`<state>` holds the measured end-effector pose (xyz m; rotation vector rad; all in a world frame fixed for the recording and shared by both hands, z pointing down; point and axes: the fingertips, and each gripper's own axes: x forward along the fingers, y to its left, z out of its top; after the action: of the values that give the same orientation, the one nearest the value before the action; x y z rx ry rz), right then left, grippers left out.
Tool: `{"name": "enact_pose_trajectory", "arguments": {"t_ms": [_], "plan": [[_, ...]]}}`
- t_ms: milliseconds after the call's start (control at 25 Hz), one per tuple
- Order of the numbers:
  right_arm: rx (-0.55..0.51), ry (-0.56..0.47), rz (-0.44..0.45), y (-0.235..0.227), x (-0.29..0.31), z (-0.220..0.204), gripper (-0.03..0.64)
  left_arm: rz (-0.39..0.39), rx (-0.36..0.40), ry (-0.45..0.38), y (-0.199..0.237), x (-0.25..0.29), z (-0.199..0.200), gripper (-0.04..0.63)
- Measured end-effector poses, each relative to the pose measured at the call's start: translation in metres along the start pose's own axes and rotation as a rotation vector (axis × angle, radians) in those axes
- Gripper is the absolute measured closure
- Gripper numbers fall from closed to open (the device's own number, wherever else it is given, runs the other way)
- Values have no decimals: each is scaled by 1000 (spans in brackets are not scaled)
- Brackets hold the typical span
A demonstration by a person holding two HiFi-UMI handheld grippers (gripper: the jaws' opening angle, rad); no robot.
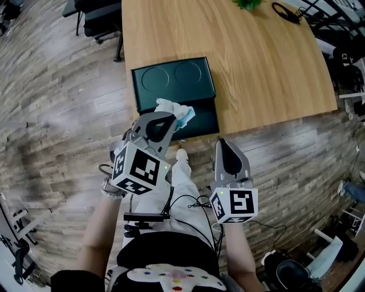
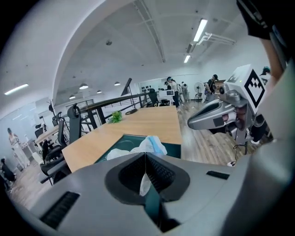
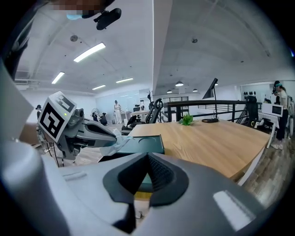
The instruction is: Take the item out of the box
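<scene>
A dark green box [image 1: 201, 121] lies open at the near edge of the wooden table [image 1: 268, 63], its lid [image 1: 174, 80] folded back and showing two round hollows. My left gripper [image 1: 170, 117] hovers over the box's near left corner, shut on a crumpled white and light blue item [image 1: 178, 109]. In the left gripper view the item [image 2: 150, 144] bulges above the closed jaw tips, clear of the box [image 2: 120, 142]. My right gripper [image 1: 227, 142] hangs off the table's edge, right of the box, shut with nothing in it. The right gripper view shows the left gripper [image 3: 107, 136] carrying the item [image 3: 118, 144].
A small green plant [image 1: 248, 4] and a black cable loop [image 1: 285, 11] sit at the table's far end. Office chairs [image 1: 97, 17] stand at the far left on the plank floor. The person's legs and a shoe [image 1: 181, 155] are below the table edge.
</scene>
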<state>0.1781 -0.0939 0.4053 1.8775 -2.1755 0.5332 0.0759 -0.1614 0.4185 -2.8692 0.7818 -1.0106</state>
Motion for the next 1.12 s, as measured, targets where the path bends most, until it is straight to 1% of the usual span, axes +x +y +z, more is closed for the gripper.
{"name": "enact_pose_trajectory", "arguments": {"t_ms": [160,280,480,680,880,1120], "plan": [[-51,-57,41,14,-4,30,609,62,-45,-78,17,-33,16,586],[-80,-91,54,23,-13,51,609,105,-67,-118,25,-62,28,586],[-129,-148,103,45,-24,79,609,204,-80,-192,40,-111,41,586],[-162,-186,134,56,-31,106,609,244,-72,-270,45,-145,57,586],[-209,-213,163,64,-40,122,608,289,-93,-292,44,-169,59,586],[-212,-239,204,76,-46,135,609,343,-112,-309,46,-187,61,586]]}}
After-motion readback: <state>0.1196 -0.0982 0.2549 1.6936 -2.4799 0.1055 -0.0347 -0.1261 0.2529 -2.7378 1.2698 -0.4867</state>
